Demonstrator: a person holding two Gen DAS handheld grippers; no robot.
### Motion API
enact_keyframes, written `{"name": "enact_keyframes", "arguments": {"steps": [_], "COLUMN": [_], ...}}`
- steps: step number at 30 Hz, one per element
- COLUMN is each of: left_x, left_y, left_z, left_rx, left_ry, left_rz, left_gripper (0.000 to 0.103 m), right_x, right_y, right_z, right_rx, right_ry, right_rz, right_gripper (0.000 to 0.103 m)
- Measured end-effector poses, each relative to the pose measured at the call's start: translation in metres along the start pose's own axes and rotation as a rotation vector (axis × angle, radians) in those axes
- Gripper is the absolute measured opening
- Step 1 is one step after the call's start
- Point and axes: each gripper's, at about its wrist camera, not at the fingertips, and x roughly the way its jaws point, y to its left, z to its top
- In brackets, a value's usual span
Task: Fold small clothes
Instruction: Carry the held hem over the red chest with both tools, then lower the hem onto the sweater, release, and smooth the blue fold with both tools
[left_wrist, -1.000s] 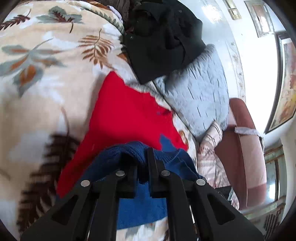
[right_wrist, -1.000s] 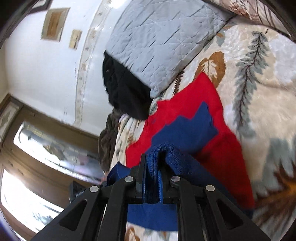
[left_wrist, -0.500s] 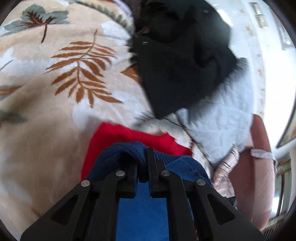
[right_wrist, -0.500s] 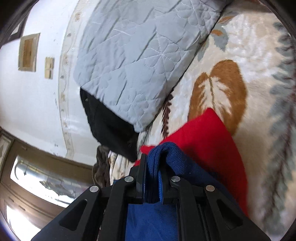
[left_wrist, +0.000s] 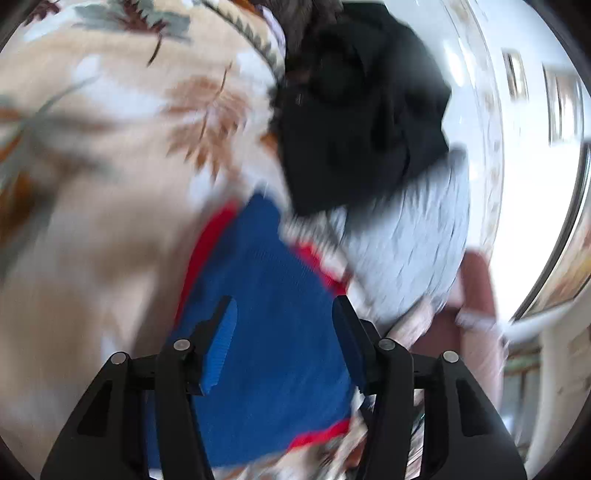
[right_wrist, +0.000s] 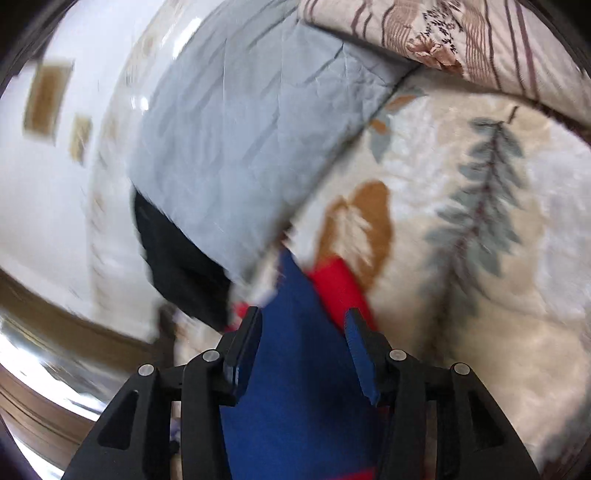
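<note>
A small blue and red knitted garment (left_wrist: 269, 295) lies folded on the leaf-patterned bedspread (left_wrist: 110, 184), its blue half laid over the red. My left gripper (left_wrist: 284, 314) hovers just above it, jaws opening, pads apart and not pressing the cloth. In the right wrist view the same garment (right_wrist: 299, 369) spreads flat below my right gripper (right_wrist: 304, 325), whose jaws are opening too; the blue cloth lies beneath them, free of the pads. A strip of red (right_wrist: 340, 291) shows along the blue edge.
A black garment (left_wrist: 362, 125) is heaped beyond the folded piece, beside a grey quilted pillow (right_wrist: 236, 147). A striped beige pillow (right_wrist: 461, 40) lies further right. A reddish-brown chair (left_wrist: 476, 332) stands past the bed's edge. The picture is blurred by motion.
Both grippers were shut on the blue edge of the garment and carried it forward over the red part. Now both have let go and the blue half lies flat.
</note>
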Motion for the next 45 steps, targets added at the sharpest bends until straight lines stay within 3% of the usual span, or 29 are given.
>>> {"name": "enact_keyframes", "arguments": {"steps": [3, 5, 6, 7, 9, 11, 12, 14, 19, 21, 22, 23, 25, 27, 30, 31, 33, 36, 38, 39, 41, 42, 45], "left_x": [0.001, 0.004, 0.005, 0.004, 0.005, 0.011, 0.017, 0.026, 0.015, 0.015, 0.016, 0.018, 0.027, 0.034, 0.043, 0.045, 0.048, 0.04, 0.029, 0.024, 0.022, 0.025, 0.049], "left_y": [0.014, 0.02, 0.019, 0.017, 0.009, 0.001, -0.001, 0.001, -0.016, -0.025, -0.027, -0.028, -0.03, -0.033, -0.034, -0.032, -0.028, -0.032, -0.042, -0.048, -0.059, -0.061, -0.047], "left_z": [-0.042, -0.052, -0.054, -0.054, -0.051, -0.046, -0.043, -0.042, -0.053, -0.057, -0.059, -0.061, -0.063, -0.066, -0.069, -0.069, -0.067, -0.069, -0.075, -0.079, -0.088, -0.089, -0.087], "left_rx": [0.014, 0.041, 0.064, 0.081, 0.123, 0.179, 0.201, 0.209, 0.305, 0.343, 0.358, 0.366, 0.395, 0.441, 0.486, 0.486, 0.48, 0.472, 0.487, 0.506, 0.56, 0.574, 0.55], "left_ry": [-0.01, -0.034, -0.043, -0.046, -0.058, -0.099, -0.109, -0.089, -0.144, -0.157, -0.151, -0.144, -0.132, -0.139, -0.15, -0.148, -0.142, -0.16, -0.204, -0.229, -0.26, -0.256, -0.163], "left_rz": [0.04, 0.075, 0.088, 0.1, 0.134, 0.226, 0.279, 0.314, 0.347, 0.338, 0.333, 0.329, 0.359, 0.413, 0.505, 0.522, 0.526, 0.514, 0.482, 0.467, 0.478, 0.489, 0.578], "left_gripper": [0.052, 0.052, 0.052, 0.052, 0.052, 0.052, 0.052, 0.052, 0.052, 0.055, 0.056, 0.056, 0.056, 0.056, 0.061, 0.067, 0.067, 0.067, 0.067, 0.067, 0.068, 0.069, 0.07], "right_x": [0.016, 0.027, 0.031, 0.031, 0.011, -0.012, -0.016, -0.008, -0.016, -0.017, -0.014, -0.008, 0.003, 0.016, 0.011, 0.01, 0.016, 0.01, -0.002, -0.01, -0.023, -0.025, -0.016], "right_y": [0.01, 0.016, 0.021, 0.024, 0.03, 0.015, -0.007, -0.045, -0.043, -0.027, -0.021, -0.018, -0.016, -0.013, -0.003, -0.005, -0.015, -0.006, 0.009, 0.017, 0.031, 0.036, 0.044], "right_z": [-0.018, -0.024, -0.028, -0.03, -0.033, -0.032, -0.033, -0.044, -0.04, -0.033, -0.03, -0.029, -0.03, -0.035, -0.035, -0.033, -0.033, -0.035, -0.036, -0.038, -0.046, -0.05, -0.068], "right_rx": [-0.105, -0.163, -0.206, -0.247, -0.324, -0.249, -0.151, -0.01, 0.086, 0.006, -0.034, -0.067, -0.111, -0.14, -0.202, -0.2, -0.159, -0.181, -0.229, -0.254, -0.29, -0.313, -0.411], "right_ry": [0.023, 0.029, 0.032, 0.038, -0.03, -0.105, -0.115, -0.083, -0.096, -0.107, -0.102, -0.093, -0.064, -0.029, -0.063, -0.061, -0.024, -0.029, -0.063, -0.082, -0.09, -0.079, -0.008], "right_rz": [-0.116, -0.189, -0.235, -0.241, -0.201, -0.163, -0.15, -0.145, -0.043, -0.041, -0.059, -0.086, -0.138, -0.112, -0.137, -0.153, -0.171, -0.22, -0.262, -0.235, -0.144, -0.12, -0.153], "right_gripper": [0.049, 0.046, 0.039, 0.014, 0.008, 0.007, 0.007, 0.007, 0.017, 0.041, 0.06, 0.067, 0.065, 0.023, 0.01, 0.01, 0.011, 0.025, 0.028, 0.029, 0.047, 0.051, 0.052]}}
